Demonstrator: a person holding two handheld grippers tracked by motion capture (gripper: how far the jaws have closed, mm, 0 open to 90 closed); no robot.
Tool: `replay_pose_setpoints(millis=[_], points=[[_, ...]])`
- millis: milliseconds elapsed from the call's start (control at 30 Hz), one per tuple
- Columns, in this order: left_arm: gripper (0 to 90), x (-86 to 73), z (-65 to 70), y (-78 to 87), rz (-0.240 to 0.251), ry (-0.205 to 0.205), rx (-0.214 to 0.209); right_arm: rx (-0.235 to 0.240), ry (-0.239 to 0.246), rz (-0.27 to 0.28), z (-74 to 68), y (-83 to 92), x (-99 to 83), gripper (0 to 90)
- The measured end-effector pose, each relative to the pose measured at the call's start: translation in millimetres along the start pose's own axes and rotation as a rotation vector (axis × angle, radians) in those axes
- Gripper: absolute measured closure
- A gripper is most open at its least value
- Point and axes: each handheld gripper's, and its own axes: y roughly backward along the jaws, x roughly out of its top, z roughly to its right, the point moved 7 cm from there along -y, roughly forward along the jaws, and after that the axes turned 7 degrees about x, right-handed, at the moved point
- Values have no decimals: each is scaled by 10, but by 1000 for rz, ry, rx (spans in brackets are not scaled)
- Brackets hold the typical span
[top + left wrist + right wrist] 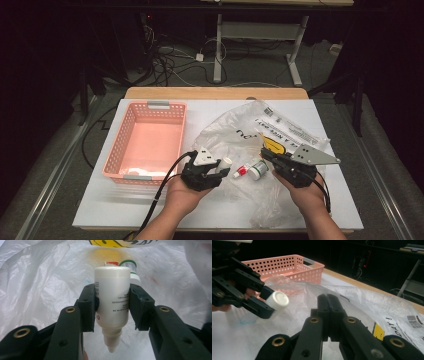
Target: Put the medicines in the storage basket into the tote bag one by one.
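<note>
High view shows the white worktop [100,210] in a dark room, with a pink basket [145,142] at left and a clear plastic bag [280,135] spread beside it; the left tongs [112,301] clamp a small white dropper bottle [112,297] by its sides, nozzle pointing back at the camera, just above the bag; the right tongs [328,312] are fully closed with nothing visible between them, resting over the bag near two small bottles [252,171].

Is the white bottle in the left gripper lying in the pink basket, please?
No, the white bottle sits clamped between the left gripper jaws, above the plastic bag.
</note>
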Motion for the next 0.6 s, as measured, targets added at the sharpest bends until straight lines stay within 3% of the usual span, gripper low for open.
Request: replay_pose_setpoints(millis=[600], points=[[578, 103, 44, -516, -18, -15, 43, 2, -3, 13, 13, 1, 31, 900]])
